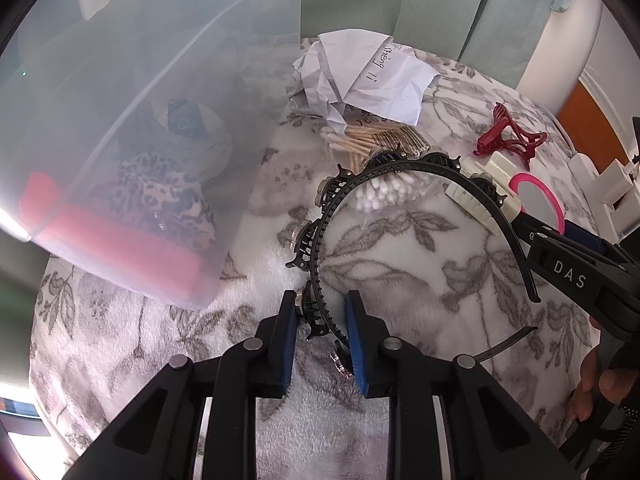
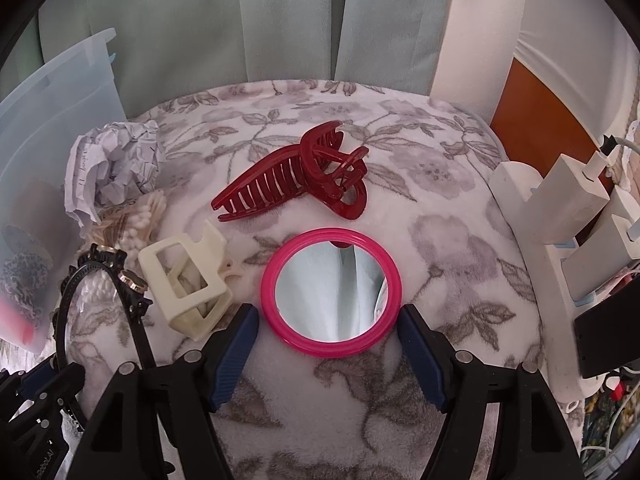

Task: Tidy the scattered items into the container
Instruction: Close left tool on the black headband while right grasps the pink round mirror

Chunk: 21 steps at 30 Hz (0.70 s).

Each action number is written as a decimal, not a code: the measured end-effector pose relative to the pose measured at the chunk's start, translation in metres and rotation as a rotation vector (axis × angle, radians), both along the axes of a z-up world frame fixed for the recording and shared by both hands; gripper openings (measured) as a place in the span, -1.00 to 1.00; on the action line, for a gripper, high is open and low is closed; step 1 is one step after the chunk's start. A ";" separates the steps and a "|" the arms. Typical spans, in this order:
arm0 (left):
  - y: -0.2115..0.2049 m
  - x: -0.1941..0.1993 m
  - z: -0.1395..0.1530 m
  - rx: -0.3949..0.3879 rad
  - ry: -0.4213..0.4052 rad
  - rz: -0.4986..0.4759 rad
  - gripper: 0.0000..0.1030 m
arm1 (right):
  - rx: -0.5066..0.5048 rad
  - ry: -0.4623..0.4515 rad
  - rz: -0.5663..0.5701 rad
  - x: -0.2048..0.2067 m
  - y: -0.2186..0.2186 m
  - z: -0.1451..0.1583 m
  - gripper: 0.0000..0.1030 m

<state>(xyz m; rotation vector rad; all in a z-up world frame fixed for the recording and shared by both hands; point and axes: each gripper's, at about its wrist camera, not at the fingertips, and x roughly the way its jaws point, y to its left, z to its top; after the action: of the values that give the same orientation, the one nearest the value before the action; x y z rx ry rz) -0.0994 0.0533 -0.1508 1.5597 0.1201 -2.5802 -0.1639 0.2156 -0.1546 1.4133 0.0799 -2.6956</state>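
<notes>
In the left wrist view, the left gripper [image 1: 322, 330] was clamped on a black headband [image 1: 344, 196] lying on the floral blanket [image 1: 400, 264], beside the clear container [image 1: 132, 160]. In the right wrist view, the right gripper [image 2: 328, 354] stood open around a pink mirror [image 2: 330, 287], pads not touching it; a red clip [image 2: 296, 178] lay beyond.

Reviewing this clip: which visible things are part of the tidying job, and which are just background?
Job items: black headband, pink mirror, red claw clip, cream clip, cotton swabs, crumpled paper, clear container.

Just lying about: floral blanket, white chargers, curtain.
</notes>
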 end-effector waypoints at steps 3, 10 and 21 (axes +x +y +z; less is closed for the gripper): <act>-0.005 0.000 0.000 -0.001 0.001 -0.002 -0.53 | -0.008 0.006 -0.009 -0.002 0.001 0.000 0.43; -0.004 -0.003 0.003 0.006 0.002 -0.005 -0.59 | -0.032 -0.002 -0.018 -0.003 0.003 0.004 0.40; -0.007 0.007 0.013 0.025 0.015 -0.035 -0.70 | -0.081 0.013 -0.048 0.020 0.010 0.027 0.40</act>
<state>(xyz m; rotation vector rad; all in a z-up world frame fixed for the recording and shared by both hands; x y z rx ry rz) -0.0924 0.0460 -0.1383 1.5652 0.1281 -2.6276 -0.1442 0.2259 -0.1272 1.3928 -0.0618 -2.7128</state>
